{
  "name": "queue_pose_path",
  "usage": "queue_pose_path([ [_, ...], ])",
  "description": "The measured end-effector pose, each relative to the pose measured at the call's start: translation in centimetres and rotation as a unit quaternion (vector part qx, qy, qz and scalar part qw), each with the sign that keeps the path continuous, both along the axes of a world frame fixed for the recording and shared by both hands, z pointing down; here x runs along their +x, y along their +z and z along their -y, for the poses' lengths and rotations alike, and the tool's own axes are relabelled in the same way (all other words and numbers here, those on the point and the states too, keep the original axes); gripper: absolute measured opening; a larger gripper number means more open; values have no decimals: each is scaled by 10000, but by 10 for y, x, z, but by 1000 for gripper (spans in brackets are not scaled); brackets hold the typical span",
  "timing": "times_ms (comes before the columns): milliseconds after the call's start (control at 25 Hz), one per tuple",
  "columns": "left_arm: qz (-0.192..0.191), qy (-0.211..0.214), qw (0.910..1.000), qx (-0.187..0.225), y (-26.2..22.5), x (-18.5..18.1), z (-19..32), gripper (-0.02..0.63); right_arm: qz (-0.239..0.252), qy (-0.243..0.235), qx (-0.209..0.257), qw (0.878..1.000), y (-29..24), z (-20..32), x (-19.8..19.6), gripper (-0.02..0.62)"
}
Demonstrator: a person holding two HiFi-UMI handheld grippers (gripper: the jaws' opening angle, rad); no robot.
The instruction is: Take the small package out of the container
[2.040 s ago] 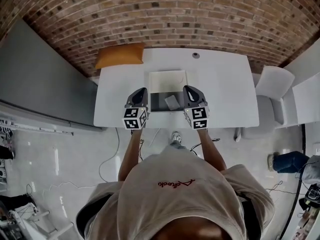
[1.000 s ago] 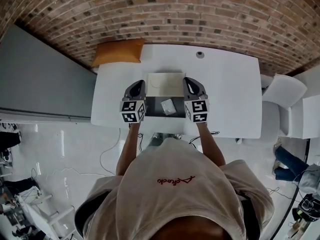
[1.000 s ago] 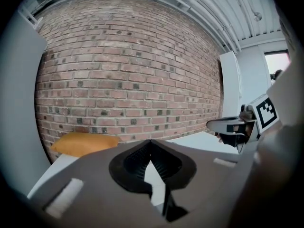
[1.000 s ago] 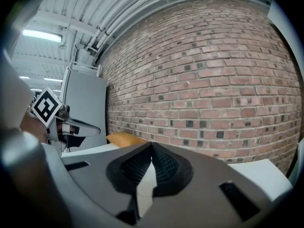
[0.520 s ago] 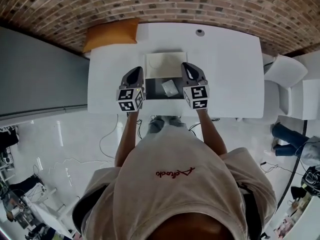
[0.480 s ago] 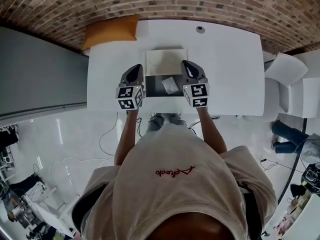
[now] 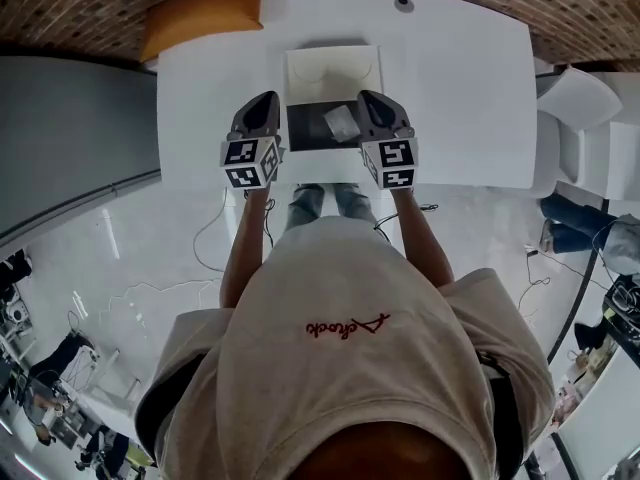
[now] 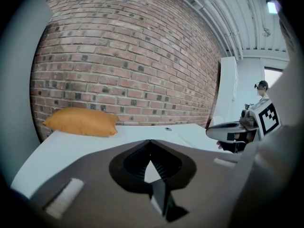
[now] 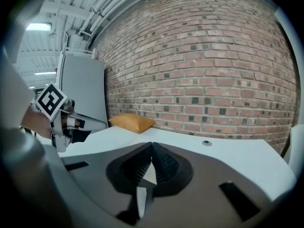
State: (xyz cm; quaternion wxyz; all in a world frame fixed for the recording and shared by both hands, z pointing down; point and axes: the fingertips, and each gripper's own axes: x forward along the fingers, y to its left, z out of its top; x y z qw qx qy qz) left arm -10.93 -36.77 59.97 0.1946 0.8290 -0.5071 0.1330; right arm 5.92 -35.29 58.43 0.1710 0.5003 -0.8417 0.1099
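Partly, right hand-held gripper [image 7: 371,99] covers container [image 7: 331,72].

Small package [image 7: 341,121] in container [image 7: 303,134] on table [image 7: 460,88]; cushion [image 7: 200,17] at table's far left corner

Two grey hand-held grippers are in view: the left hand-held gripper [image 7: 265,103] and the right hand-held gripper [image 7: 370,100]. There are two black-and-white marker cubes, one on each [image 7: 248,162] [image 7: 390,162]. There is one white rectangular desk [image 7: 450,88]. On it are one flat orange cushion [image 7: 200,16], one open white box-shaped container with a dark inside [image 7: 303,128], one small pale package [image 7: 341,122] inside that container, and one small round grey fitting [image 7: 403,4]. One white chair [image 7: 590,98] stands beside the desk. One person in a light shirt [image 7: 350,348] is present.
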Motion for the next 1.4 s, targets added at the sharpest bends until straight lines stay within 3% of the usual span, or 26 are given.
queue_pose_path([
  [640, -35, 59, 9992, -396, 47, -1, -21, 9, -241, -141, -603, 9978, 51, -37, -7, 11],
  [920, -105, 20, 9989, -455, 56, 0, -26, 9, -609, -694, -763, 9928, 69, -52, -18, 11],
  [1160, -198, -36, 9986, -494, 58, -2, -29, 9, -1294, -1719, -738, 9738, 78, -61, -35, 11],
  [1400, -244, -33, 9985, -497, 58, -3, -32, 9, -1900, -2914, -669, 9352, 85, -75, -62, 11],
])
